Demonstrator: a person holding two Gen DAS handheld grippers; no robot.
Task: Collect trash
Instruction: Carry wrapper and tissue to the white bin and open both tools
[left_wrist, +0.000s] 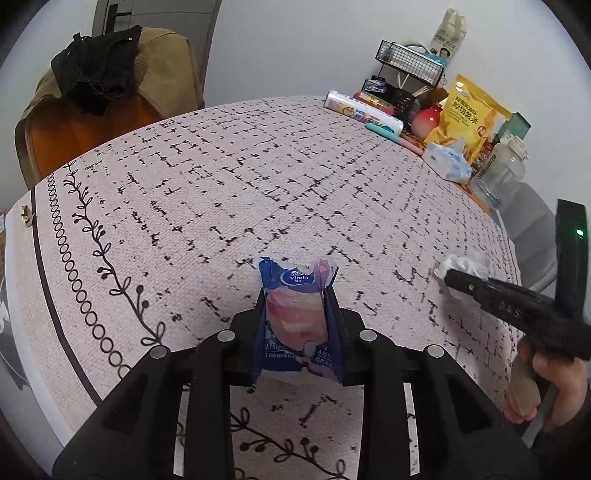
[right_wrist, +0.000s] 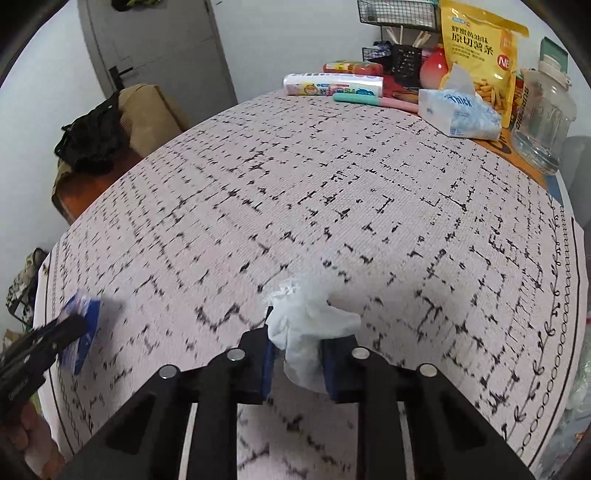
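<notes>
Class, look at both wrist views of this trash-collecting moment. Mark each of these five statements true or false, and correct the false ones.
1. The left gripper is shut on a blue Vinda wrapper. True.
2. The right gripper is open and holds nothing. False: it is shut on a crumpled white tissue.
3. A yellow snack bag stands at the far side of the table. True.
4. The tissue pack lies at the near edge, beside the left gripper. False: it lies at the far side, by the snack bag.
5. A black garment is draped over the chair. True.
</notes>
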